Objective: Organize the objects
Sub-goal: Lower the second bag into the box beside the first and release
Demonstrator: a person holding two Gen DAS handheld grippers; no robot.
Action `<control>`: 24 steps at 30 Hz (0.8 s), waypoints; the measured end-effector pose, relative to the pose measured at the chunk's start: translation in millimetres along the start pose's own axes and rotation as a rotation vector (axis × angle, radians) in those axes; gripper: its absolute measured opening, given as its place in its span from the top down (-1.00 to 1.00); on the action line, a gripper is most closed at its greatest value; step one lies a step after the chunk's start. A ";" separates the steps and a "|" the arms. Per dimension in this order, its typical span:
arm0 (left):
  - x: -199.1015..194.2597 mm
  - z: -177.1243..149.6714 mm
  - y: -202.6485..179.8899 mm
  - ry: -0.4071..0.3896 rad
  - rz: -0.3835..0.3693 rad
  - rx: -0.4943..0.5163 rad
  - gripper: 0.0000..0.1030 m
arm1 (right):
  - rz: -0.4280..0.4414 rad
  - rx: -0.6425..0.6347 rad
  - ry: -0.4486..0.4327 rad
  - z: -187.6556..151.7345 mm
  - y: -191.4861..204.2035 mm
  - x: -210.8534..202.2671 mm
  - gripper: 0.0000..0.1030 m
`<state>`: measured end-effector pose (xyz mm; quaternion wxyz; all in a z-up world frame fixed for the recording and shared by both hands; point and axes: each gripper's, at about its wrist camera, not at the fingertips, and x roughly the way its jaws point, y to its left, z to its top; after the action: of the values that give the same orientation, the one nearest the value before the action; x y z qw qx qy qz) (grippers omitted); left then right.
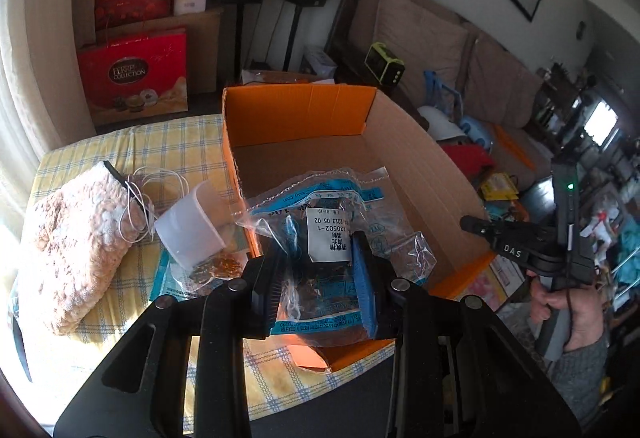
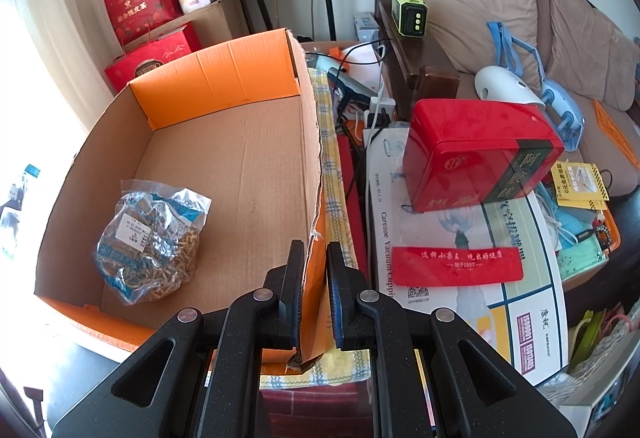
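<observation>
Left gripper (image 1: 320, 274) clamps plastic bag (image 1: 320, 222), hanging above near-left corner of cardboard box (image 1: 420, 165); box floor directly below. Right gripper (image 2: 316, 290) closed on box's right wall.

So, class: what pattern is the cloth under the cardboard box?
Yellow and blue checks on the cloth, clearest from the left wrist.

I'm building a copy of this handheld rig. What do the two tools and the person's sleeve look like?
Both are matte black plastic. The left tool has ribbed pads, one blue, and silver round pivot pins. The right tool has blue-edged pads and the same pins. From the left wrist view, its body shows white "DAS" lettering, a green light and a thin cable. The sleeve is grey knit.
</observation>
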<state>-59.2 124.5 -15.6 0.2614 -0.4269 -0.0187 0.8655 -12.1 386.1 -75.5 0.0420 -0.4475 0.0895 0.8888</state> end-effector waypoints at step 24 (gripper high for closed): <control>77.1 -7.4 -66.0 0.112 -0.008 0.066 0.43 | 0.002 0.002 0.002 0.5 3.3 -0.5 0.79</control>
<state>-63.3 216.1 -59.6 0.2793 -0.4657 0.0226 0.8394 -12.7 383.0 -74.5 0.0417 -0.4481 0.0909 0.8883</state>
